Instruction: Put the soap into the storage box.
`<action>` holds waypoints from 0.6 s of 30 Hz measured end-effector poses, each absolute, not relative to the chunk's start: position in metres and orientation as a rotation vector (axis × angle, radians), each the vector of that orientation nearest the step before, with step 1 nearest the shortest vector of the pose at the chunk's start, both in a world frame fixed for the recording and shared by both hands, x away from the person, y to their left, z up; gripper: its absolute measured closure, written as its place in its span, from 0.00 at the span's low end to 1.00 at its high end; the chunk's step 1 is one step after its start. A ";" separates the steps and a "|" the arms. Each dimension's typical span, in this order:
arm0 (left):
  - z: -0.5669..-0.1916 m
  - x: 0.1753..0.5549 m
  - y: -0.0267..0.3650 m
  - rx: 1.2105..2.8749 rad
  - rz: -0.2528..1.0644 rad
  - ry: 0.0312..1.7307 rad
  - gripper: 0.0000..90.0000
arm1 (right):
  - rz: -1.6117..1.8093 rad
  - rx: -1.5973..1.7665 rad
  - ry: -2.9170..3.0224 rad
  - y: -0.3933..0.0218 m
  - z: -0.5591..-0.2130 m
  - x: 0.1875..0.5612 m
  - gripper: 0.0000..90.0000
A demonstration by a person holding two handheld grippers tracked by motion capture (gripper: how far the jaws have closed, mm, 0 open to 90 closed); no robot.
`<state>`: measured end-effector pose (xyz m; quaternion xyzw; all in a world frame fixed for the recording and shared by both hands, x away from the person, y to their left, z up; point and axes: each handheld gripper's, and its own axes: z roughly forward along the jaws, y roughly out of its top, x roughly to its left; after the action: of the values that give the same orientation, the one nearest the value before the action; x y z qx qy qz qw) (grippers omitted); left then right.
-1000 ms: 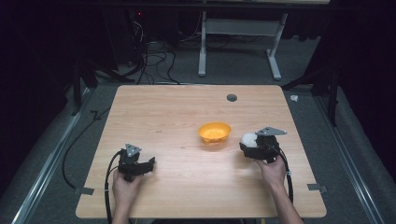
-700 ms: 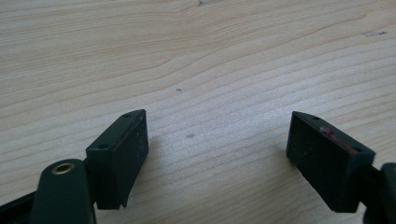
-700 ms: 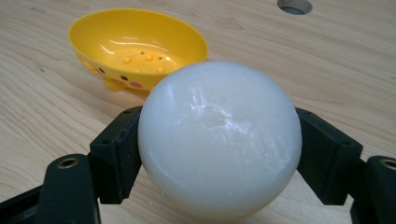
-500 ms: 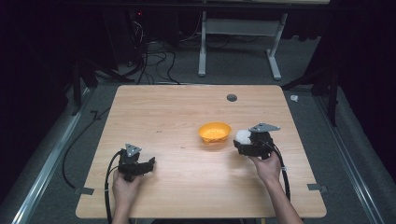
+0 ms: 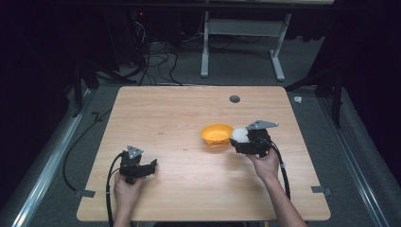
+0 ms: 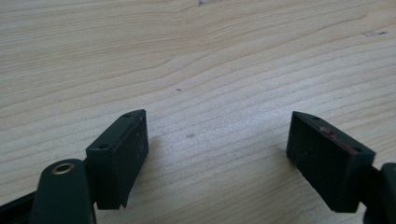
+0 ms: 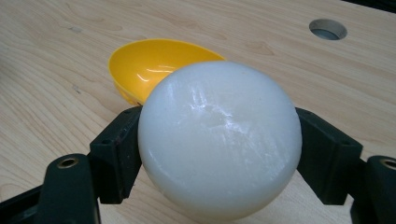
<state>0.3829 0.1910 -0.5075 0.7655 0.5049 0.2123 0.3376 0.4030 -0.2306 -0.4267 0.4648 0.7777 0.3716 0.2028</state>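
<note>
Dark room, cables on the floor behind, wooden bench (image 5: 189,109) with a round grommet hole (image 5: 234,99) near the far edge.

Right tongs (image 5: 242,137) are clamped on a white ball (image 7: 219,140) — in the right gripper view both pads press its sides, ball clear of the wood. Yellow bowl (image 5: 217,134) sits mid-bench, just left of the ball in the high view; the ball looks to be right at the bowl's rim, not yet over the hollow. Bowl looks empty from the right gripper view.

Left tongs (image 5: 150,166) sit near the front left of the bench, jaws wide apart, nothing between them — just bare wood grain in the left gripper view. Well apart from the bowl.

Step in hand, my read: carrying the ball to the bowl, final approach. Next move calls for a short shift over the rim so the ball is centred above the hollow, then a slight lowering before the jaws part. Bowl is light and shallow, so a nudge on the rim could slide or tip it. The ball is smooth and may roll out if dropped from high.
</note>
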 end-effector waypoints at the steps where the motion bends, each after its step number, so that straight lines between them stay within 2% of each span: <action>1: -0.507 0.383 0.191 1.995 0.553 1.316 0.24 | 1.036 1.294 2.172 -0.229 -0.426 0.404 0.28; 18: -0.508 0.383 0.191 1.990 0.550 1.316 0.24 | 1.050 1.252 2.201 -0.213 -0.417 0.417 0.28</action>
<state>0.3830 0.1910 -0.5077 0.7643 0.5056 0.2114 0.3399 0.4169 -0.2134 -0.4173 0.4477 0.7869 0.3753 0.1988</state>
